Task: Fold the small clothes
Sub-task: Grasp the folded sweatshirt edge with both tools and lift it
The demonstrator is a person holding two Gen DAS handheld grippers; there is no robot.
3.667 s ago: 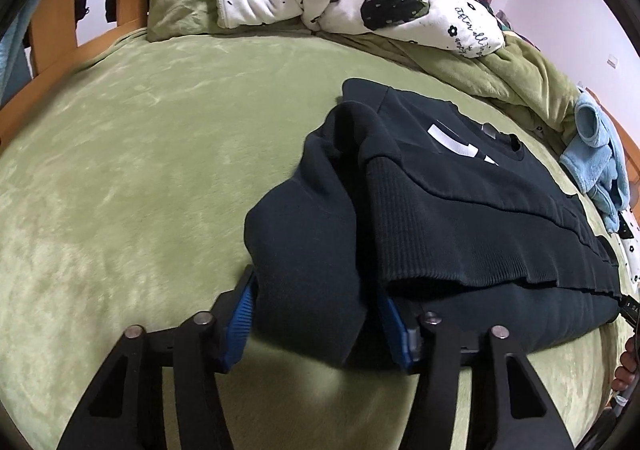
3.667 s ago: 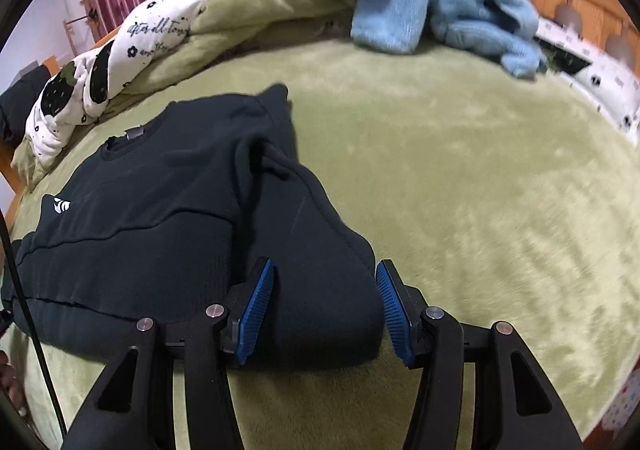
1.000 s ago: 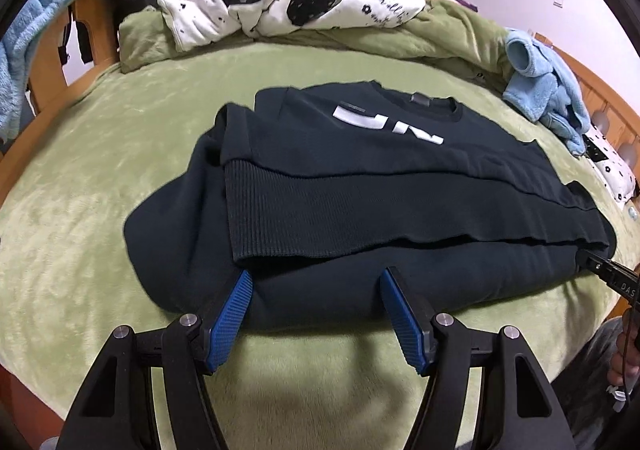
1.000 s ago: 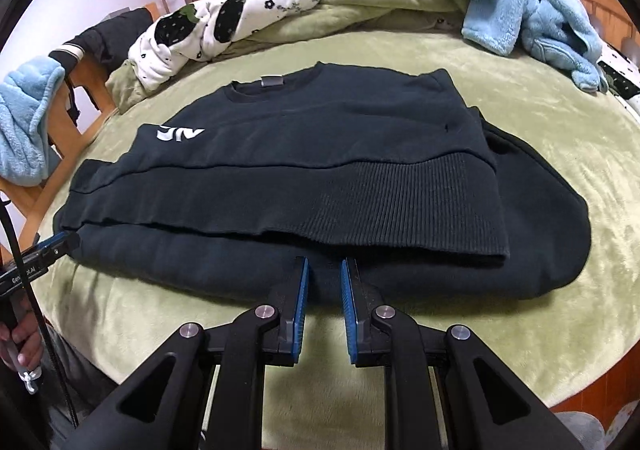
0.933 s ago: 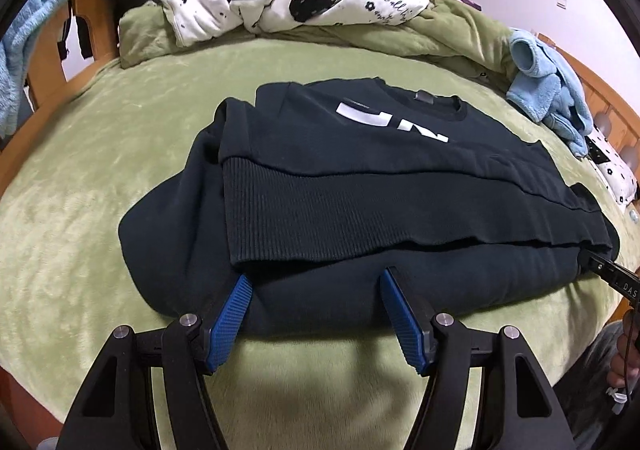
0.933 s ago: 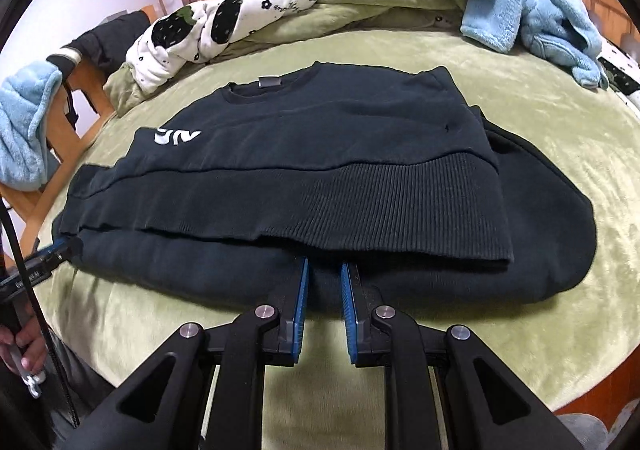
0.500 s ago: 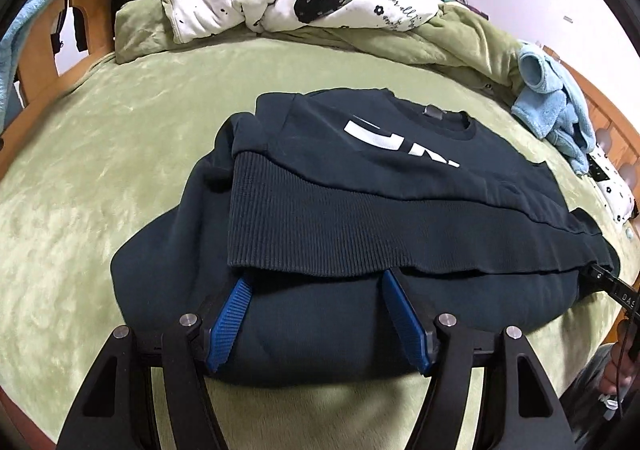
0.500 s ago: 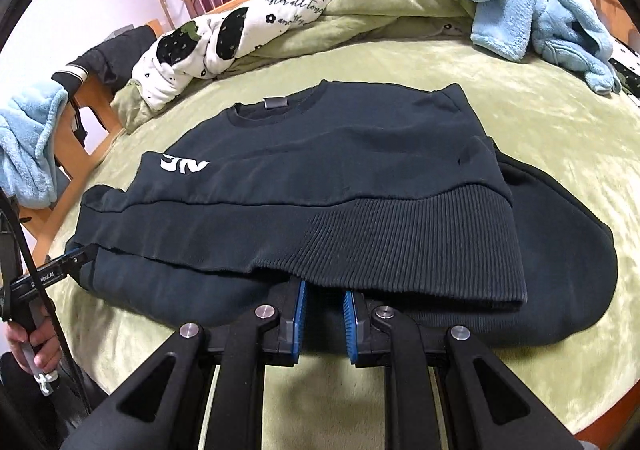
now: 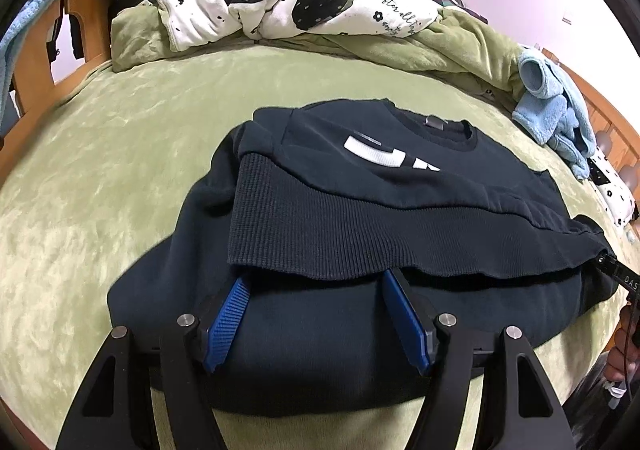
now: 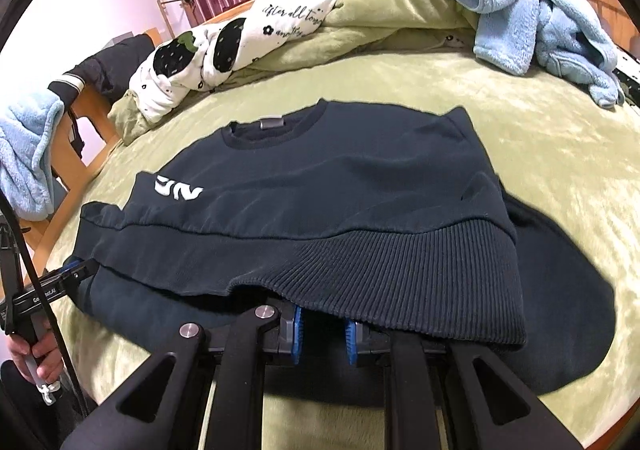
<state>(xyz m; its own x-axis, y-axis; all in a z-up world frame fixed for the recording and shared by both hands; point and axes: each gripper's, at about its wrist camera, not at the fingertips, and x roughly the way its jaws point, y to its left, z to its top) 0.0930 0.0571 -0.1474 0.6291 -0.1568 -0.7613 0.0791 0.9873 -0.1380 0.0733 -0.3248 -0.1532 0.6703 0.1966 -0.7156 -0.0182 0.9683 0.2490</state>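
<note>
Left wrist view: the left gripper (image 9: 316,314) rides with its blue fingers (image 9: 226,316) spread fairly wide over the dark sweatshirt (image 9: 360,217), tips tucked just under the ribbed hem (image 9: 340,246), nothing pinched — likely slipping under the layer to carry the next fold. The sweatshirt lies flat mid-bed on the green blanket (image 9: 100,189). Right wrist view: the right gripper (image 10: 322,334) has its fingers nearly together, pushed under the same hem (image 10: 400,282); whether cloth sits between them I cannot tell. No containers anywhere.
</note>
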